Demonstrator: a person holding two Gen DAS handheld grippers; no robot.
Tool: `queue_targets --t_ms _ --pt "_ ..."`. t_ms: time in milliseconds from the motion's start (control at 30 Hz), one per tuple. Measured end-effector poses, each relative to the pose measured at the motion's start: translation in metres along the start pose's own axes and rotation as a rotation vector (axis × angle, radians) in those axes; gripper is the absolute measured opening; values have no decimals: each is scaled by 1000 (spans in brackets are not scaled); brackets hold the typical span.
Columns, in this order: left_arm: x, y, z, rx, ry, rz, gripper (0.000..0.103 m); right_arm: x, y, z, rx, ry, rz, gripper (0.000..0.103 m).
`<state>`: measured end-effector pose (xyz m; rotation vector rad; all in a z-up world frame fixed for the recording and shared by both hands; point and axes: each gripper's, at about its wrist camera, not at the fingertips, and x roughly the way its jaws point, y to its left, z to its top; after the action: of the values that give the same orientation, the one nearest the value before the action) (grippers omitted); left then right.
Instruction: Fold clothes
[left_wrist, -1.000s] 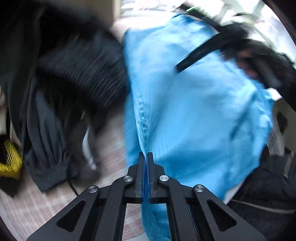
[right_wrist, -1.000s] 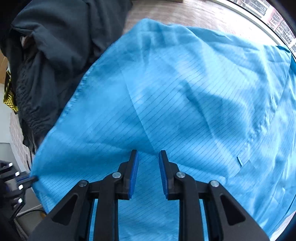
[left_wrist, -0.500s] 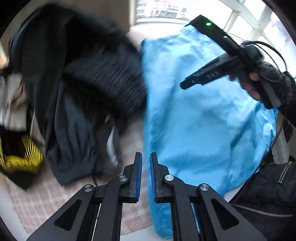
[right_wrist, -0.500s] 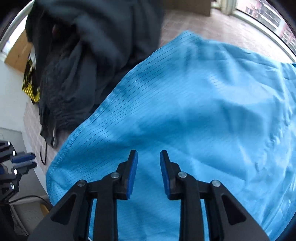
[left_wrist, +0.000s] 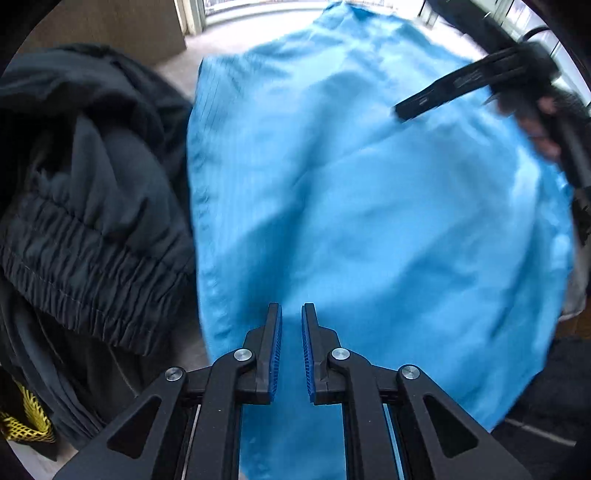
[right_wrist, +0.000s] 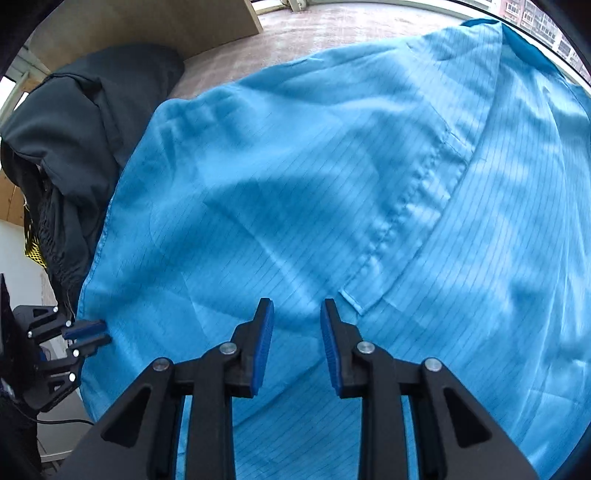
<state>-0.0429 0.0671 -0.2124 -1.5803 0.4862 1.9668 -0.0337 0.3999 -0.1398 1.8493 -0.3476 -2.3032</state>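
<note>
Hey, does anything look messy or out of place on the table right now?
Yes. The blue garment lies spread but rumpled, one flap folded over at a slant. Beside it the dark clothes sit in a crumpled heap, not folded. Nothing looks torn or spilled.

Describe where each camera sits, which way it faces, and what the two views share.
Left wrist: on the left tongs, looking steeply down at the blue garment, dark clothes alongside; own tongs slightly apart, plus the right tongs and the hand holding them.
Right wrist: on the right tongs, looking steeply down at the blue garment; own tongs open and empty, left tongs at the garment's edge.
Shared: blue garment, dark clothes, each other's tongs.
</note>
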Motion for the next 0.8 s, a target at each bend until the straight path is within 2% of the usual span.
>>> queue_targets --t_ms 100,167,200,267,333,367,400,467,567,633,800 --pt "-3 1 -7 6 -7 -14 10 -34 -13 -17 31 -54 7 26" --pt "-11 -1 -12 12 -22 -7 10 -64 -25 -42 39 -83 -21 26" --pt "-18 -4 -16 9 -39 -18 10 -65 -30 -46 44 -87 -41 27" --pt "-35 -15 -28 -1 -75 -63 10 -52 -40 -47 56 -82 -87 28" --pt "-43 -36 -42 12 -93 -98 10 -52 -73 -59 89 -58 -124 28" --pt "-46 -46 -49 20 -102 -114 10 -33 -78 -68 108 -41 -129 28" --pt "-49 -57 -57 28 -111 -131 10 -23 -85 -79 129 -27 -118 28" --pt "-47 -64 -68 16 -97 -114 11 -15 -98 -101 161 -5 -78 28" --pt "-43 -74 -86 -6 -73 -82 12 -4 -92 -122 122 6 -57 28" --pt "-46 -71 -94 -63 -74 -20 10 -4 -81 -130 65 -5 -52 28" --pt "-69 -112 -99 -104 -137 -9 9 -12 -49 -153 -81 -1 34 28"
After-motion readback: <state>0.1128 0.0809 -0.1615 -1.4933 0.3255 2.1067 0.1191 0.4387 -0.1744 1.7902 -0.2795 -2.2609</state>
